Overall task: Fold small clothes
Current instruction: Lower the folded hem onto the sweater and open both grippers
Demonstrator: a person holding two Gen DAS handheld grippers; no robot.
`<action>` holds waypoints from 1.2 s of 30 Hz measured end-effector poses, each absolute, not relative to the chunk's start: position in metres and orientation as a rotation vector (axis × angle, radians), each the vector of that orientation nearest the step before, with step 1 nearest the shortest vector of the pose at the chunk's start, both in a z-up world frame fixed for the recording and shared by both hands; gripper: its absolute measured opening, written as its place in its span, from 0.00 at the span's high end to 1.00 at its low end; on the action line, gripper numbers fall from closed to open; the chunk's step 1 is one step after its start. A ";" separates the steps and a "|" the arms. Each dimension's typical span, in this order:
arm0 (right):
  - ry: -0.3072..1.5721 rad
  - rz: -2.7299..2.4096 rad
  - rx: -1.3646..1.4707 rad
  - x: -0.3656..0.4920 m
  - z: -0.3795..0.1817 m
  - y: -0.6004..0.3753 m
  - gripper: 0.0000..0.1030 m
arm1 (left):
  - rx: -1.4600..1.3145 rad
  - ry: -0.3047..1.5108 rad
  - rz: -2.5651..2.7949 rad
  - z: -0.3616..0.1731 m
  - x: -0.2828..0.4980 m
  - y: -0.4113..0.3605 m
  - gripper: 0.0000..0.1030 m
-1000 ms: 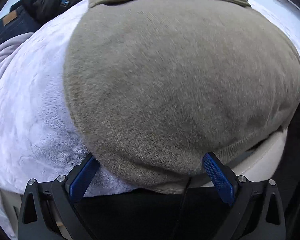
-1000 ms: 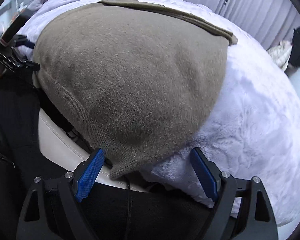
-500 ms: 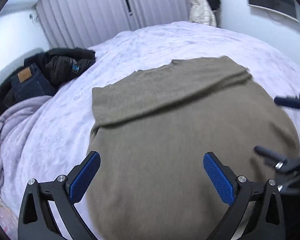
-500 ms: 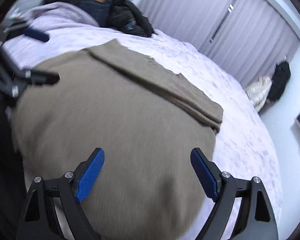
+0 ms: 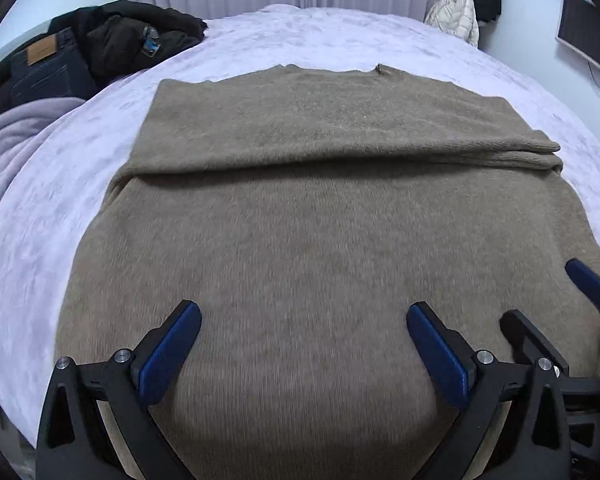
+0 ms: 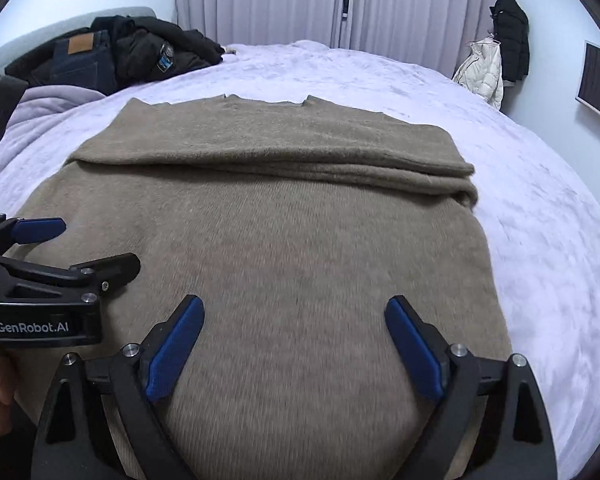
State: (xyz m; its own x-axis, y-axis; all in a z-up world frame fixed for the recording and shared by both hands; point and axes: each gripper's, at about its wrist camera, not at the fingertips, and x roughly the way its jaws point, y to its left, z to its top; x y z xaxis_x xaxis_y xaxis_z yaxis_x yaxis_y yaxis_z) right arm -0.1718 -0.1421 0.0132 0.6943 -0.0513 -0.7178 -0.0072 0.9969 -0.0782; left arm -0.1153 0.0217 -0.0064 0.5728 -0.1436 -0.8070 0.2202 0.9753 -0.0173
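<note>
Sweater (image 5: pixel 324 248): lay flat on the bed (image 5: pixel 40 216), filling the centre and lower half of both views.
Fold already in it: a doubled band crossed the upper middle of the frame, its thick edge ending at right.
Long axis: ran away from the jaws, toward the curtains at top.
Near hem: sat under and behind both tools, low in the frame.
Left gripper (image 5: pixel 304 344): jaws wide apart, empty, above the lower centre.
Right gripper (image 6: pixel 294 340): jaws wide apart, empty, just beside the left.
Nearer hand: neither; both seemed equally placed for the hem.
</note>
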 end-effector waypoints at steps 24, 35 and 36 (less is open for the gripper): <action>1.063 0.181 -0.383 -0.232 0.018 -0.139 0.08 | 0.161 0.961 -0.278 0.008 -0.204 0.055 0.00; 0.831 -0.032 -0.125 -0.174 0.067 -0.143 0.08 | -0.039 0.861 -0.166 0.080 -0.082 0.042 0.00; 0.827 -0.075 -0.088 -0.159 0.070 -0.150 0.08 | -0.065 0.857 -0.184 0.085 -0.066 0.037 0.00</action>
